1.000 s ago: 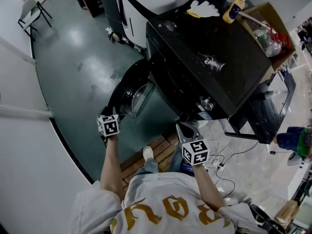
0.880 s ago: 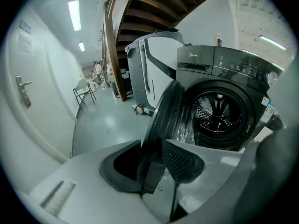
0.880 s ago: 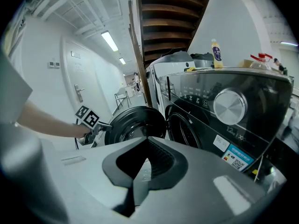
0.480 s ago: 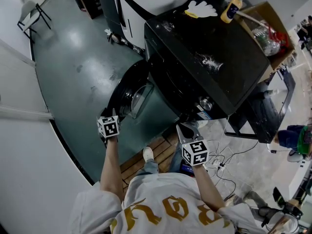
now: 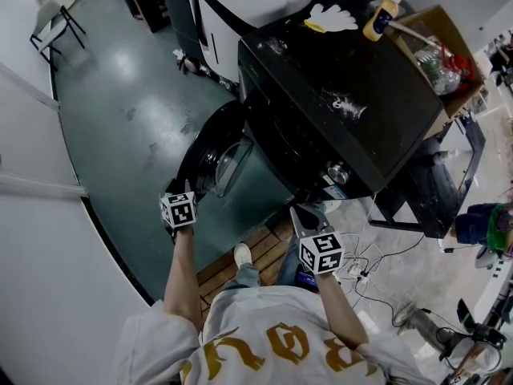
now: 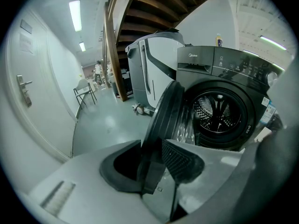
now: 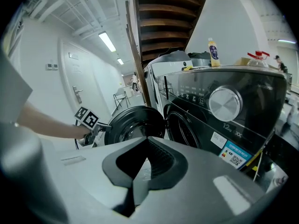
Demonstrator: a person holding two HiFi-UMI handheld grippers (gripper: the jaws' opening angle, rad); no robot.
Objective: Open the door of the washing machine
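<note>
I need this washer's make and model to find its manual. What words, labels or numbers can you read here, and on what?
"Midea": on the washer's top-left panel, left gripper view.
"12": on the washer front below the knob; what follows it is blurred.
Blue sticker with a QR code: print too small to read.
Gold letters on the shirt: cut off, unreadable.
Bottle label: too small to read.

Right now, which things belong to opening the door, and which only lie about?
Job: washer, door, left gripper clamped on its rim.
Lying about: bottle, box, glove, chair; right gripper, shut and empty.
</note>
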